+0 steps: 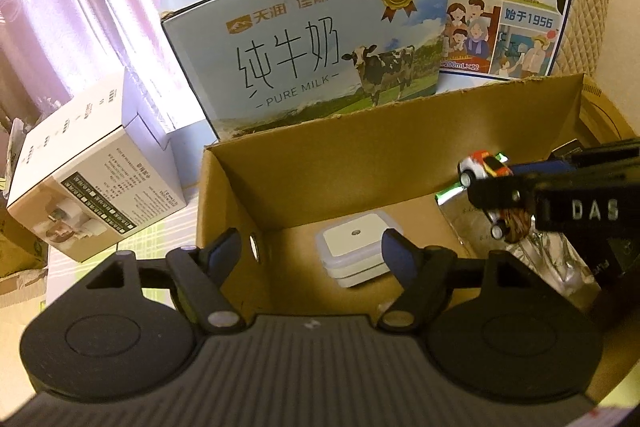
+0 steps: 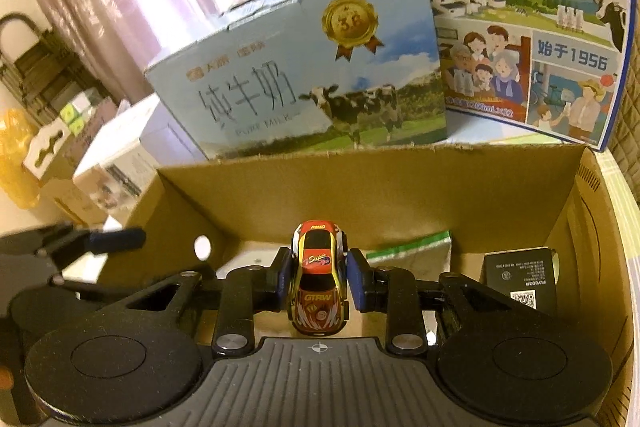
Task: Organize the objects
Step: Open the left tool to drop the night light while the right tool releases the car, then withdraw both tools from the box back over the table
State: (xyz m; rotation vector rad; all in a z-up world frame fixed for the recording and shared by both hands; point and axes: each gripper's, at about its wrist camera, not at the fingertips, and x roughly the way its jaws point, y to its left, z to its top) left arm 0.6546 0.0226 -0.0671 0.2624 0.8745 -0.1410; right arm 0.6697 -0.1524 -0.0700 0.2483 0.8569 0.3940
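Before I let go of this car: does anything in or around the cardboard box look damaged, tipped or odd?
Mostly tidy. The cardboard box has a ragged, torn top edge along its far wall. The silver foil pouch inside is crumpled. The white carton left of the box sits tilted. The toy car is nose-up between the right claw pads.

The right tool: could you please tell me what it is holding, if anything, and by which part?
The right tool holds the toy car by its two sides, over the cardboard box.
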